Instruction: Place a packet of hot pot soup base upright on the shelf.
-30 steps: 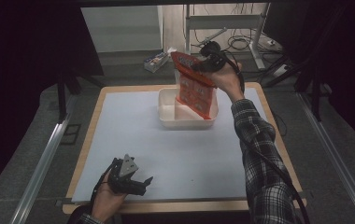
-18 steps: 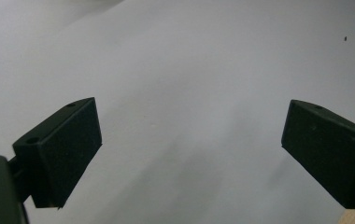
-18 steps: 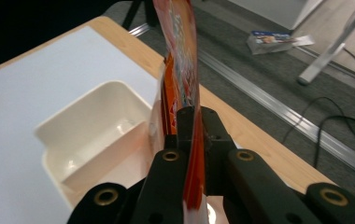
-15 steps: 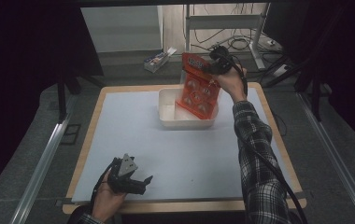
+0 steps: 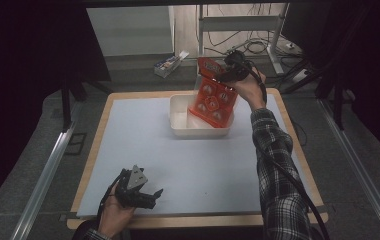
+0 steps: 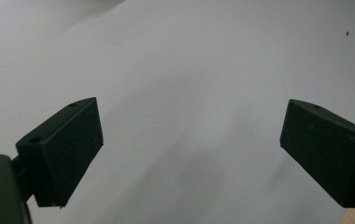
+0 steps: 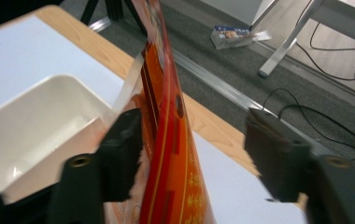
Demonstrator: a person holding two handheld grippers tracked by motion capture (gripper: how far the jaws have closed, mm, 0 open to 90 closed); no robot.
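Jaws of the right gripper (image 5: pixel 226 70) are now spread, with the red pack (image 5: pixel 213 97) loose between them; a moment ago they carried it higher. The pack leans in the bin (image 5: pixel 185 127), against its far right wall. I judge the drop is nearly finished. The left gripper (image 5: pixel 145 196) stays spread and empty, well apart from the bin, near the front edge.
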